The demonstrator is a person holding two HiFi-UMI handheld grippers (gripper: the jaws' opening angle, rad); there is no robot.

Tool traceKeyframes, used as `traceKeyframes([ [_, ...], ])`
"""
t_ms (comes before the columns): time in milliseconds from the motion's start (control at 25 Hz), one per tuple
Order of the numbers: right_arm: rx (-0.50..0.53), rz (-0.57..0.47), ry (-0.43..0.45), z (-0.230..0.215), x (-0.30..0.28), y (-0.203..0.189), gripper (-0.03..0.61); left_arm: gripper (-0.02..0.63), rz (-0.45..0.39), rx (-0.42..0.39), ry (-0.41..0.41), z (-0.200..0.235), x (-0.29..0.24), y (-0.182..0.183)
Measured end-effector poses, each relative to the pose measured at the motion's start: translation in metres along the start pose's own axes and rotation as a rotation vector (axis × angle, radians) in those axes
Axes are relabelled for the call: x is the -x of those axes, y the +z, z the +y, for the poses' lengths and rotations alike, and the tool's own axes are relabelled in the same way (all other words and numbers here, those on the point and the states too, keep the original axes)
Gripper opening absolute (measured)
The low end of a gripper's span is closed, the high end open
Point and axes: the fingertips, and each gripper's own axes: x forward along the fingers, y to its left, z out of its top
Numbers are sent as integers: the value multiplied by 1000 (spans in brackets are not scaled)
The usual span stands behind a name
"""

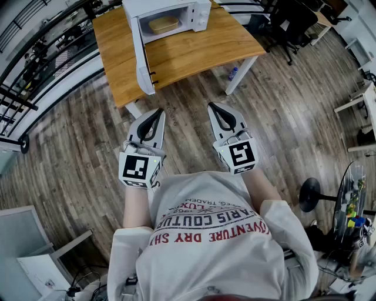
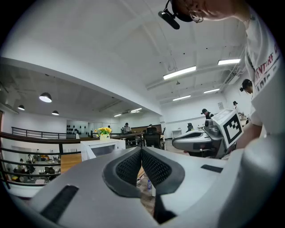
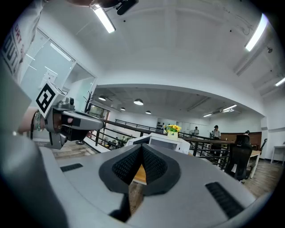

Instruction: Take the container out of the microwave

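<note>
The microwave (image 1: 197, 14) stands open, the container (image 1: 163, 24) inside it. The left gripper (image 1: 157, 113) and right gripper (image 1: 213, 108), both pinched closed and empty, hover well short of it.

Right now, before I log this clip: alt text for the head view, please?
A white microwave stands with its door open on a wooden table, a tan container inside. A person on the wood floor holds the left gripper and right gripper level toward it, both shut and empty, short of the table.

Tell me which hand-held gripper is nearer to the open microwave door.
Left. The left hand-held gripper points almost straight at the microwave door, short of it; the right hand-held gripper is farther off, to its right.
</note>
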Motion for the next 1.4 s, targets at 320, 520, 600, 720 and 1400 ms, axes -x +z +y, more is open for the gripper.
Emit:
traceKeyframes([
  [320, -5, -9, -8, 0, 0, 2, 28, 17, 2, -8, -22, -4, -2, -1],
  [520, -40, -42, -2, -1, 0, 7, 28, 17, 5, -11, -31, -5, -4, 0],
  [600, -45, -63, -14, -5, 1, 9, 29, 17, 9, -10, -30, -6, -5, 0],
  [720, -33, -90, -41, -14, 1, 13, 32, 17, 18, -9, -25, -6, -8, -2],
  [1400, -73, -47, 105, -94, -89, -29, 189, 17, 88, -16, 126, 21, -94, -25],
])
